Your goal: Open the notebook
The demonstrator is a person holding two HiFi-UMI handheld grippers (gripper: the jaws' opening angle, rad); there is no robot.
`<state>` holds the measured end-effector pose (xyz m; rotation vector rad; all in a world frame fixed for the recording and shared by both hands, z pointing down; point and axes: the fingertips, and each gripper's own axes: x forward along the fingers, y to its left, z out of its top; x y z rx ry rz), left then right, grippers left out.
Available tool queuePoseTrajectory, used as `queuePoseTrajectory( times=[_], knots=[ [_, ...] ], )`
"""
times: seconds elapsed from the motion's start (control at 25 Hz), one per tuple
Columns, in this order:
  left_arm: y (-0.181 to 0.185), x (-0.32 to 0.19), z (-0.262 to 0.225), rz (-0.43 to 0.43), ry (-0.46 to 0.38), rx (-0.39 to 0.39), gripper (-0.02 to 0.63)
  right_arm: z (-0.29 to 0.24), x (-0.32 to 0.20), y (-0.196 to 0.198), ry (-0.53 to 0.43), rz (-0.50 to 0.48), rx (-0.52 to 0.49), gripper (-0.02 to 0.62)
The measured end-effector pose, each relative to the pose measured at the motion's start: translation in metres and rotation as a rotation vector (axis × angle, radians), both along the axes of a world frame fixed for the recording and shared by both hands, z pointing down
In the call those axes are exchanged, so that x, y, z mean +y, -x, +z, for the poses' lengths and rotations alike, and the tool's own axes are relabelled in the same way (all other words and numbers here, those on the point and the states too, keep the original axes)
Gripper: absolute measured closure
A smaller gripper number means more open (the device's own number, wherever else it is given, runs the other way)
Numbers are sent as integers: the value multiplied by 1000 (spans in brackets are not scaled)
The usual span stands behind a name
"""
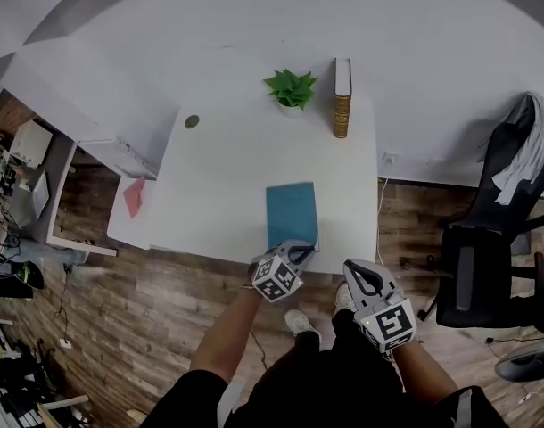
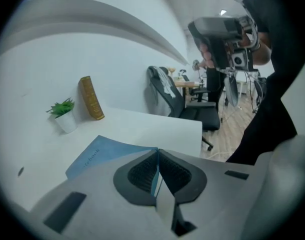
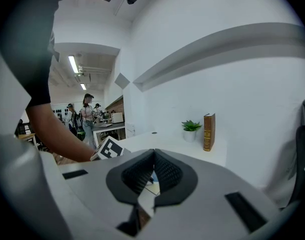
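A teal notebook (image 1: pixel 292 214) lies flat near the front edge of the white table (image 1: pixel 227 168). My left gripper (image 1: pixel 300 252) sits at its near right corner. In the left gripper view the notebook (image 2: pixel 100 154) spreads out to the left, and the left gripper (image 2: pixel 157 151) is shut, with a thin blue edge of the cover caught between its pads. My right gripper (image 1: pixel 357 270) hangs off the table's front edge, right of the notebook and apart from it. In its own view the right gripper (image 3: pixel 153 151) has its pads meeting and nothing between them.
At the table's back stand a small potted plant (image 1: pixel 291 88) and an upright brown book (image 1: pixel 342 96); a small round object (image 1: pixel 192 122) lies at the back left. A black office chair (image 1: pixel 486 257) stands to the right, and a low shelf with a pink item (image 1: pixel 135 196) to the left.
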<state>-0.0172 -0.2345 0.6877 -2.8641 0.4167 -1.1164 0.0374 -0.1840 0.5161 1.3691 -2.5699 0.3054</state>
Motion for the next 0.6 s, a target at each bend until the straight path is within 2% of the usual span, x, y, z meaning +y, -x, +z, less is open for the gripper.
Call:
queuePoseTrajectory(
  times=[0.28,0.36,0.6],
  knots=[
    [34,-11,-59,-238,77,331,594,-1,4,16,0,-39,23,597],
    [52,-16,-74,-339,120,460,595,-4,3,20,-7,-54,30,597],
    [113,-26,-95,-645,318,896,595,-6,2,37,-5,-83,22,597]
  ],
)
